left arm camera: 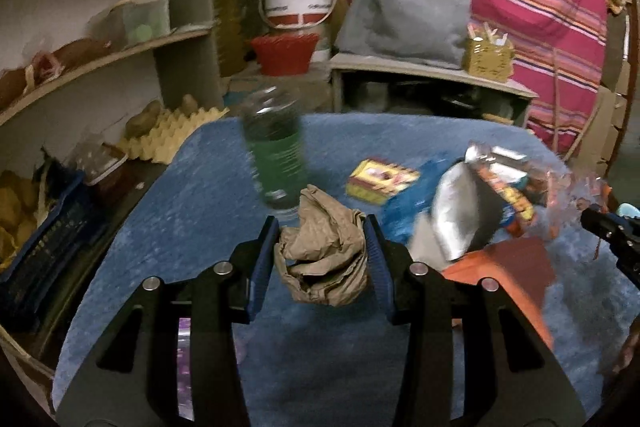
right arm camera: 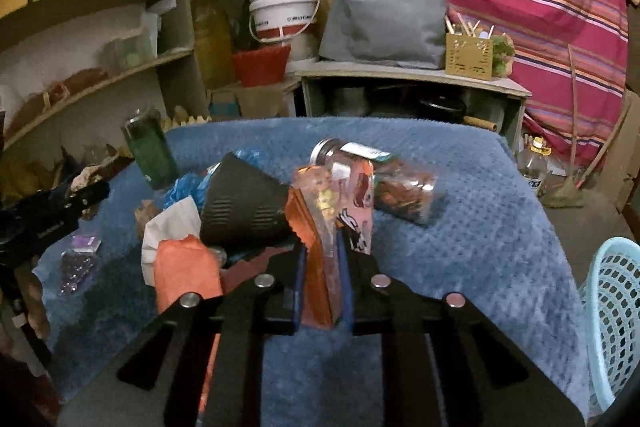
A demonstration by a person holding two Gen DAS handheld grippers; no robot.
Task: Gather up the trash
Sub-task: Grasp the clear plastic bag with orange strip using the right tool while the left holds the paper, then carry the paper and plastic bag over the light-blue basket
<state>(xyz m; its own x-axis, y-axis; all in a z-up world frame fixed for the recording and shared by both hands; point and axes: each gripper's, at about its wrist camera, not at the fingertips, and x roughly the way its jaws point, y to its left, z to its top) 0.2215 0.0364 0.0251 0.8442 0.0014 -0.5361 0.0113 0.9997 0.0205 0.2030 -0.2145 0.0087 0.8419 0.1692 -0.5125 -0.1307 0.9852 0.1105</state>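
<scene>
Carrying both loads, you have the left gripper (left arm camera: 322,247) clamped on crumpled brown paper (left arm camera: 324,259) and the right gripper (right arm camera: 324,267) pinching an orange wrapper (right arm camera: 320,247) above the blue cloth (right arm camera: 460,227). Swing toward the pale blue basket (right arm camera: 612,307) gently; that thin wrapper could slip out.

Crumpled brown paper (left arm camera: 324,251) pinched off blue blanket; orange snack wrapper (right arm camera: 320,251) pinched upright

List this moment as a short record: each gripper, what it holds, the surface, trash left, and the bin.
left gripper: shut on crumpled brown paper
right gripper: shut on orange snack wrapper
surface: blue blanket
trash left: green bottle upright, clear jar on its side, black cone-shaped piece, white paper
bin: light blue basket, right edge
</scene>
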